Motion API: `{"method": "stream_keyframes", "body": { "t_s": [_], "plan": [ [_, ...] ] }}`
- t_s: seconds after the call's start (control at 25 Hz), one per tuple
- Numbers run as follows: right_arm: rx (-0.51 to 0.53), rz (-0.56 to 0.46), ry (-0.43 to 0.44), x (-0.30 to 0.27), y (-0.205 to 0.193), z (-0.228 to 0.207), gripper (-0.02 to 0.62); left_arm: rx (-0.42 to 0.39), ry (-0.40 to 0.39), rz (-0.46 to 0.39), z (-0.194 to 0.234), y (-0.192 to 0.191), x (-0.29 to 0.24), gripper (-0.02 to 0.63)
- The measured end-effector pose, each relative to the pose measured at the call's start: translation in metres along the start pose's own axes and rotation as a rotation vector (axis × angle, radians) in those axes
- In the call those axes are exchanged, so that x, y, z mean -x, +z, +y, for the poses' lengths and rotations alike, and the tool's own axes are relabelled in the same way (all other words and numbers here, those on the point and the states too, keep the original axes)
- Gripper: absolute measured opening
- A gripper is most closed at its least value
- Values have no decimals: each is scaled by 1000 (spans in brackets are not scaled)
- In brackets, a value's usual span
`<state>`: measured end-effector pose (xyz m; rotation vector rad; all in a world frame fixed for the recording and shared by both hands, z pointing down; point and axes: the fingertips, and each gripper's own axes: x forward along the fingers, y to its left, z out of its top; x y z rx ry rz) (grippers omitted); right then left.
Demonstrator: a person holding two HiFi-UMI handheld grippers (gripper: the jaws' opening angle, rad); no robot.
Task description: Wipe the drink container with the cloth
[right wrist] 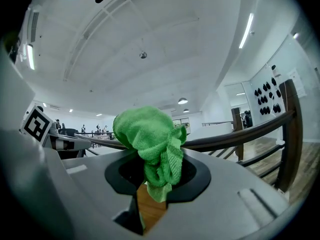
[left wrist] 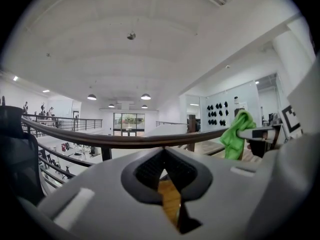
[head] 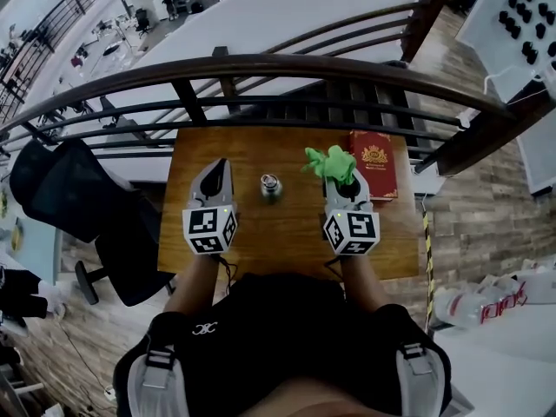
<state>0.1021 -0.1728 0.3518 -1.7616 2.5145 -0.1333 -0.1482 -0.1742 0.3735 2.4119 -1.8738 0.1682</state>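
Note:
The drink container (head: 271, 186), a small metal can, stands upright on the wooden table (head: 287, 241) between my two grippers, touched by neither. My left gripper (head: 221, 168) (left wrist: 167, 176) hovers just left of it, jaws shut with nothing in them. My right gripper (head: 344, 181) (right wrist: 152, 184) is to the can's right, shut on a bunched green cloth (head: 331, 163) (right wrist: 150, 139) that sticks up out of the jaws. In the left gripper view the cloth (left wrist: 235, 134) shows at the right. Neither gripper view shows the can.
A red book (head: 374, 163) lies at the table's back right corner, next to the cloth. A dark curved railing (head: 261, 68) runs along the table's far edge. A black office chair (head: 78, 207) stands at the left, and bottles (head: 486, 302) lie on the floor at the right.

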Motion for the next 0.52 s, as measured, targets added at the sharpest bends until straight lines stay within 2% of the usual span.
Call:
{"method": "stream_keyframes", "body": {
  "t_s": [0.28,0.52],
  "plan": [
    [-45,1,16,7,3,-4,95,-15,1,7,-6,3,3,54],
    [-10,-25,30,9,15,-5,95,-19,-1,2,-17,6,3,54]
  ]
}}
